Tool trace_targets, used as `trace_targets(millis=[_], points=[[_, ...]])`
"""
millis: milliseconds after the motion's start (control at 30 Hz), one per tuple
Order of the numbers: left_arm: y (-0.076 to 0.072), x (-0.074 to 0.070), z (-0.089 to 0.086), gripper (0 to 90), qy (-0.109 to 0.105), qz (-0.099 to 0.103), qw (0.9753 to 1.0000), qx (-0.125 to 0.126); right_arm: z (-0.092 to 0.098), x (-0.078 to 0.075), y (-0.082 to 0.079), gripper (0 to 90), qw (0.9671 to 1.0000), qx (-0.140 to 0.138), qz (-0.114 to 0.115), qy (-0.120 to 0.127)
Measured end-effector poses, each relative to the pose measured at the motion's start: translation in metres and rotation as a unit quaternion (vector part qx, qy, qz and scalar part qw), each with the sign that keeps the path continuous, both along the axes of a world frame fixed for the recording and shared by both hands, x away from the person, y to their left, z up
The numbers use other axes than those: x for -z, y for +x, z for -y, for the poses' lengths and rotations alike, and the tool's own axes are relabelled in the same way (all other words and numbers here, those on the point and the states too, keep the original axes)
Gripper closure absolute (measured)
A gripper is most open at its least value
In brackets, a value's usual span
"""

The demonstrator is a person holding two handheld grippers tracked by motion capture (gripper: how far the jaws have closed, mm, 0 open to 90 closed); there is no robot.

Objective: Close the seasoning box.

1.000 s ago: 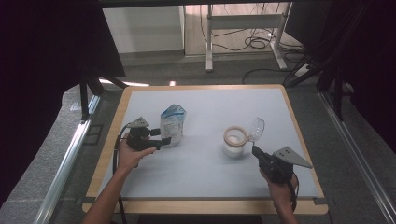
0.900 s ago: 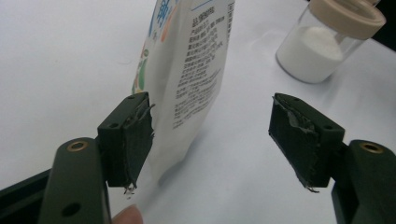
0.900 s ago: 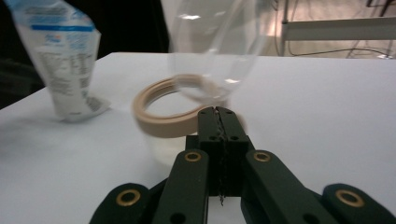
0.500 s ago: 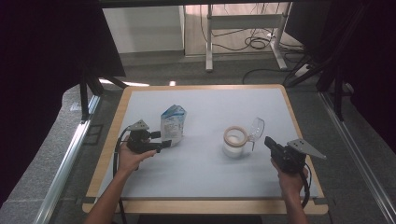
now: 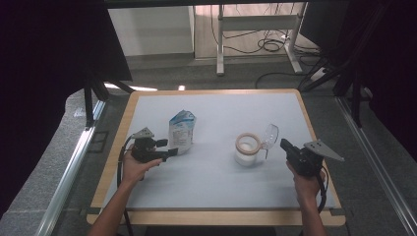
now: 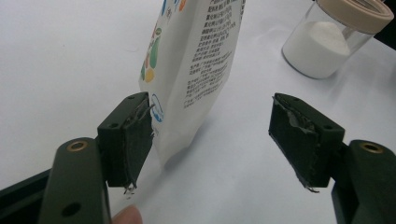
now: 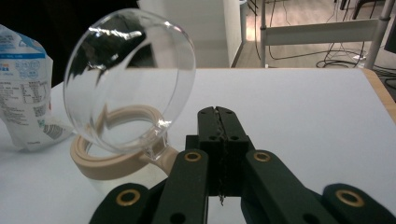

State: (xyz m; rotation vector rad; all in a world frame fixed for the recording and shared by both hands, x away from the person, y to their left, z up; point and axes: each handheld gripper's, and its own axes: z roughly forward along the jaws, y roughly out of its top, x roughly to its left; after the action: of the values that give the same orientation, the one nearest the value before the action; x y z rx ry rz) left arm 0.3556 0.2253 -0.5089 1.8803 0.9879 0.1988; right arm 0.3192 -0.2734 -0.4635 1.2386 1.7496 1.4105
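A white printed pouch [image 5: 181, 130] stands upright on the white table [image 5: 221, 187]. My left gripper [image 5: 168, 149] sits at its near left side. In the left gripper view the pouch [image 6: 201, 60] stands just ahead of the open left gripper [image 6: 212, 114], its lower corner close to the left-hand jaw. A clear jar [image 5: 247, 149] holding white powder has a beige rim and its clear hinged lid [image 5: 271, 135] stands open. My right gripper [image 5: 284, 144] is just right of the jar, apart from it. In the right gripper view the right gripper [image 7: 218, 116] is shut on nothing, beside the lid [image 7: 128, 84].
The table has a wooden border [image 5: 216, 217]. Behind it are a metal desk frame [image 5: 255, 24] and cables [image 5: 270, 46] on the floor. Black stands [image 5: 93, 93] rise at both sides of the table.
My right gripper has moved to the right and slightly farther from the person, ending beside the jar's open lid. The left gripper and pouch have hardly shifted.
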Motion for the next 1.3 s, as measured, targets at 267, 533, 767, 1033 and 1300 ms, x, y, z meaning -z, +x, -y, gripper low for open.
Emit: trace_targets(millis=[267,533,767,1033,1300], points=[[-0.004,0.005,-0.003,30.1,0.002,-0.004,1.0000,-0.003,-0.007,-0.007,0.003,89.8,0.9999,-0.005,0.011,-0.004],[-0.009,0.010,-0.005,30.0,0.005,-0.006,0.9999,-0.007,-0.013,-0.010,0.001,89.7,0.9997,-0.014,0.018,-0.005],[-0.012,0.016,-0.006,30.0,0.002,-0.009,0.9999,-0.008,-0.019,-0.013,0.000,89.7,0.9996,-0.020,0.021,-0.005],[-0.013,0.017,-0.005,29.6,0.004,-0.010,0.9999,-0.007,-0.028,-0.014,0.001,89.7,0.9993,-0.027,0.023,-0.014],[-0.014,0.020,-0.005,29.5,-0.001,-0.012,0.9999,-0.007,-0.042,-0.013,0.003,89.7,0.9983,-0.049,0.021,-0.026]])
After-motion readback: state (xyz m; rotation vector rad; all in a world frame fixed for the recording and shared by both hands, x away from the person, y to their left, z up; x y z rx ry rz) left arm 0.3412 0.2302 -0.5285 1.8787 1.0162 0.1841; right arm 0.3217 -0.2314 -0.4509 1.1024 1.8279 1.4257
